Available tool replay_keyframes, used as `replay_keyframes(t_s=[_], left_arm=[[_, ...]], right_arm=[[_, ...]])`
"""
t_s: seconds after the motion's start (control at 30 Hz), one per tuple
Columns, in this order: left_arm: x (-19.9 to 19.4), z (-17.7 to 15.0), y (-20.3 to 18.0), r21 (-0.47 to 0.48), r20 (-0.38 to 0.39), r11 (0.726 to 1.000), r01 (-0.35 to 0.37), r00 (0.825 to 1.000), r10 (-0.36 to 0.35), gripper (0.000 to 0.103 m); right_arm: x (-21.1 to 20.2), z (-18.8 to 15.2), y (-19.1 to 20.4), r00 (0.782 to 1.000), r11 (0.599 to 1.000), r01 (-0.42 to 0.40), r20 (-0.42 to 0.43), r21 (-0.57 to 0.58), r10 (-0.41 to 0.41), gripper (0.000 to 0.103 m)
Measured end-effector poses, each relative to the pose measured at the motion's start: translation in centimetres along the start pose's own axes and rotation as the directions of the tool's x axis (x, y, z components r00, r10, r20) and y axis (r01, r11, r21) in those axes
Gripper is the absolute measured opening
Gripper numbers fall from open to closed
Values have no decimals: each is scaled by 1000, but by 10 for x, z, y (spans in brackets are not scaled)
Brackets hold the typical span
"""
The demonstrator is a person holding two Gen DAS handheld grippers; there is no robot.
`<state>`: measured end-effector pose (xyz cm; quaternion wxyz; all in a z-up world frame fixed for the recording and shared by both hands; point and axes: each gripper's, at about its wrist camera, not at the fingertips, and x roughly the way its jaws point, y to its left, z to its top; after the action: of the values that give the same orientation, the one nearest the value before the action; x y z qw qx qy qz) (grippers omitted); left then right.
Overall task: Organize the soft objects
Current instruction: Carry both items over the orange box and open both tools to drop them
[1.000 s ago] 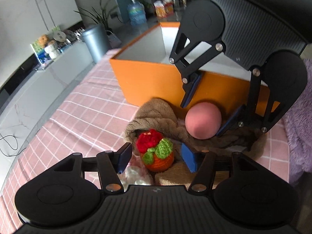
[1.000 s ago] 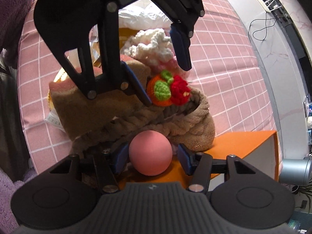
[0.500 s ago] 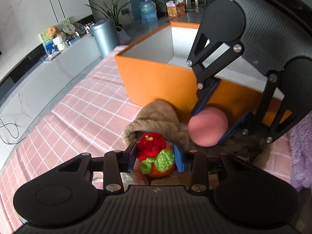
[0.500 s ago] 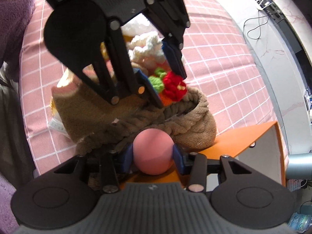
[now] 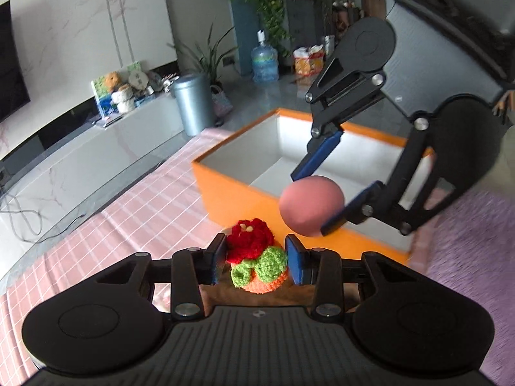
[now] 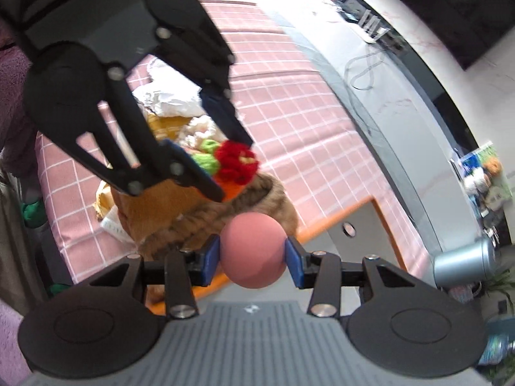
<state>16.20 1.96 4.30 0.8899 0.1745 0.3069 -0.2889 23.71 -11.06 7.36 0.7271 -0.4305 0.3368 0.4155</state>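
My left gripper (image 5: 256, 257) is shut on a crocheted toy (image 5: 257, 262) with a red flower, green leaves and an orange base, lifted off the pile. The same toy (image 6: 236, 162) shows between that gripper's blue pads in the right wrist view. My right gripper (image 6: 252, 257) is shut on a pink ball (image 6: 252, 251); in the left wrist view the pink ball (image 5: 310, 204) hangs at the near wall of the orange box (image 5: 231, 189). The box is open, white inside, with nothing seen in it.
A brown knitted cloth (image 6: 257, 206) lies against the box with other soft items: a white fluffy piece (image 6: 201, 130) and crumpled white plastic (image 6: 170, 101). A pink checked cloth (image 5: 128, 212) covers the table. A purple fuzzy blanket (image 5: 466, 257) lies at the right.
Both grippers closed on their objects, the left on the crocheted toy and the right on the pink ball, then lifted them up from the brown cloth toward the box's rim.
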Motion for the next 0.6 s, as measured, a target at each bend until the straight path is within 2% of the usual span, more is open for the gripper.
replay_keyframes(t_s=[0.3,0.43,0.6], left_arm=[[-3,38,-41,24,83,997,76,994,-78,44],[15,48,-59,29,67,992,122,990,-123,44],[45,54,-73,50,9,986,161,987,-162,44]], right_arm=[[-22,-55,-17,994,991,65,-90,121,-54,44],[-17,-77,-25,991,979,69,-127,191,-45,44],[1,-96,-28,985,976,46,-173,213,-8,44]])
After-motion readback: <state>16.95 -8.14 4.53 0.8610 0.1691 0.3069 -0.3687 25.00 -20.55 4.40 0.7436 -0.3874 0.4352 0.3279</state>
